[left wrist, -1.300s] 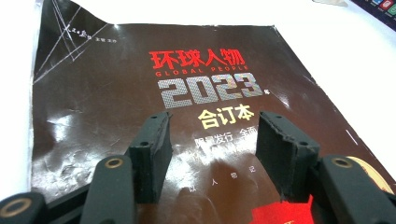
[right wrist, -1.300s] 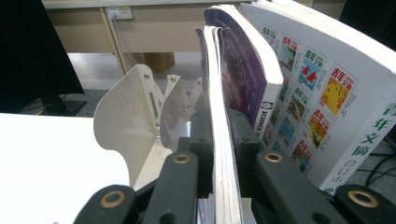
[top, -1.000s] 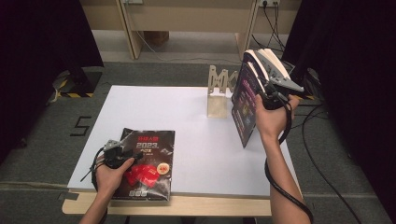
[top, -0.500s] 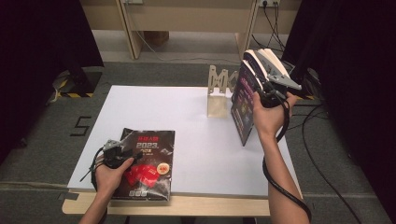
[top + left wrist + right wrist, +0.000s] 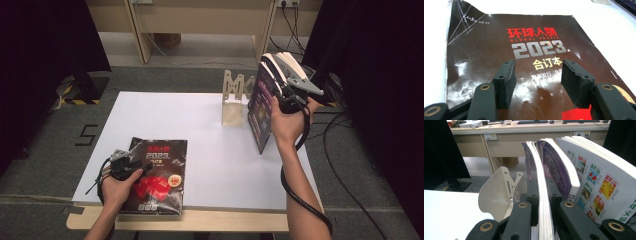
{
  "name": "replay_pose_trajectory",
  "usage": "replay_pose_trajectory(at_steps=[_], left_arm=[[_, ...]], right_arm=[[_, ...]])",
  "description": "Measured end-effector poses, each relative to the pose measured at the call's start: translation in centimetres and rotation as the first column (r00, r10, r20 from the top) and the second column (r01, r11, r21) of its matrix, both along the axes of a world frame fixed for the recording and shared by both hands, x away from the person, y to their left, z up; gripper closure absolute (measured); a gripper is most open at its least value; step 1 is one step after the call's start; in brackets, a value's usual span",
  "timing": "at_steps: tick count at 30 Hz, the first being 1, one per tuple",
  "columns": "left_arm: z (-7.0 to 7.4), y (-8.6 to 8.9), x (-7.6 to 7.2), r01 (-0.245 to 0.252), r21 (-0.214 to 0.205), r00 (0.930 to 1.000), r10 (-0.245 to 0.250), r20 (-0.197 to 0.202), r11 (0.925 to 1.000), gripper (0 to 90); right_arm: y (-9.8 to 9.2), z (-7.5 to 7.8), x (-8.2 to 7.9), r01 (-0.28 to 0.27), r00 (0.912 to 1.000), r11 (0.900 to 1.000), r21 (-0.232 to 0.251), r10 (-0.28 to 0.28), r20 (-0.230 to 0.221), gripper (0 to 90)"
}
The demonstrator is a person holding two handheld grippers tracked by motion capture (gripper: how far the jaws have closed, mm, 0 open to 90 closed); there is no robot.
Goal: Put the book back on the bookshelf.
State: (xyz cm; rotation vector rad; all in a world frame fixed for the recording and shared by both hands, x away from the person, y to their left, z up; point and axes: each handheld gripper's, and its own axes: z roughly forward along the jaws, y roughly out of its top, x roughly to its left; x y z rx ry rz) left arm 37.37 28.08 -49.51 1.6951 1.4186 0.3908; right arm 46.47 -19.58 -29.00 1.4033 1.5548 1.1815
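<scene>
Nothing shifted since a second before. Right gripper (image 5: 289,96) stayed clamped on purple magazine (image 5: 260,107) near table's (image 5: 165,107) right edge; left gripper (image 5: 537,77), jaws apart, rested over dark magazine (image 5: 499,50) at front-left corner. Shelving paused.

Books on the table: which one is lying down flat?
The dark 2023 book near the front edge, under the left tool, lies flat. The other books stand upright beside the bookend.

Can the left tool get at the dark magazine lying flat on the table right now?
Probably yes. The left tool hangs over the magazine with its jaws open and nothing between them and the cover. Gripping it may be harder, since it lies flat on the table.
</scene>
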Motion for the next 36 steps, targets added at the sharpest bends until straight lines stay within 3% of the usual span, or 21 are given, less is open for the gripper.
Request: replay_pose_trajectory(at_steps=[36], left_arm=[[0.1,0.2,0.0,-0.004,0.000,1.0000,0.004,0.003,1.0000,44.4]], right_arm=[[0.2,0.9,1.4,0.012,0.9992,0.9999,0.001,-0.012,0.038,84.8]])
